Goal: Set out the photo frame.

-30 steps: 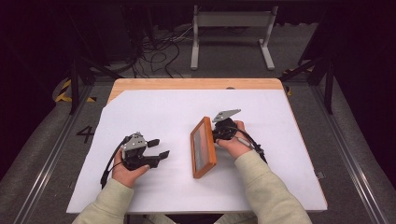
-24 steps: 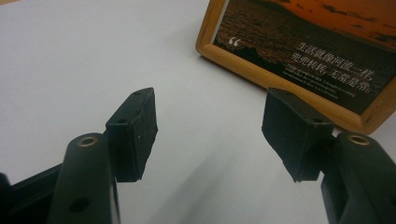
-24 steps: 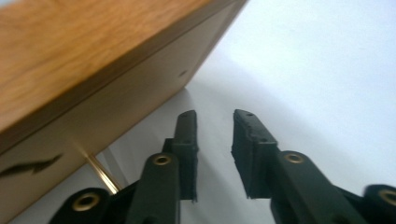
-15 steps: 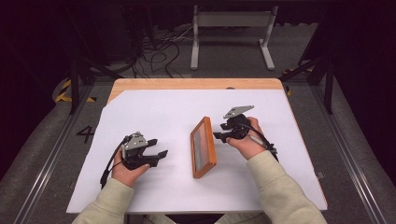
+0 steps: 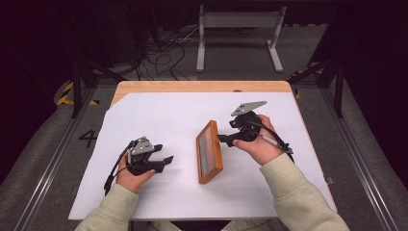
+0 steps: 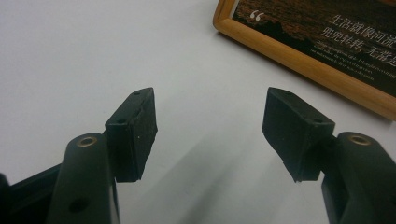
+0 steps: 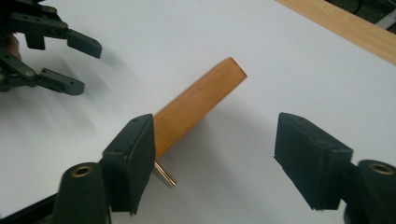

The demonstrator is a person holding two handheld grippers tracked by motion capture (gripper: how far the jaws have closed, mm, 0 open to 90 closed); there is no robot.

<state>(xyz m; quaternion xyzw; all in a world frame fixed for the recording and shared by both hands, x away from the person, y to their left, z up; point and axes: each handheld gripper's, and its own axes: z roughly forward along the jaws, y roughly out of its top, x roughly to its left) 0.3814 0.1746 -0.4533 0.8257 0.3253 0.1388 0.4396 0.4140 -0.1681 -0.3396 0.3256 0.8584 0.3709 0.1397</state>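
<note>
Your right tongs (image 5: 224, 140) have just been opening and now stand wide with nothing between the pads; the frame (image 5: 209, 152) sits just past their tips, propped up on its stand, its face turned toward your left tongs (image 5: 166, 160). In the right gripper view the frame's (image 7: 196, 105) wooden edge runs off behind the left pad, and a thin metal leg (image 7: 164, 175) pokes out low beside that pad. Your left tongs (image 6: 208, 128) are wide too, holding nothing, resting on the white sheet (image 5: 159, 120), with the frame's (image 6: 299, 58) lower rail ahead of them and off to their right.

The main risk, as I judge it, is the frame tipping. It leans on a slim support, and your right pad looks very close to its back edge, though I cannot tell whether they touch. If you draw the right tongs away sideways instead of straight back, a pad or the trailing cable could clip the top edge or the leg and knock the frame flat, face down toward your left tongs. The sheet looks smooth, so the foot could also slide out. Keep the left tongs clear of the front rail.
</note>
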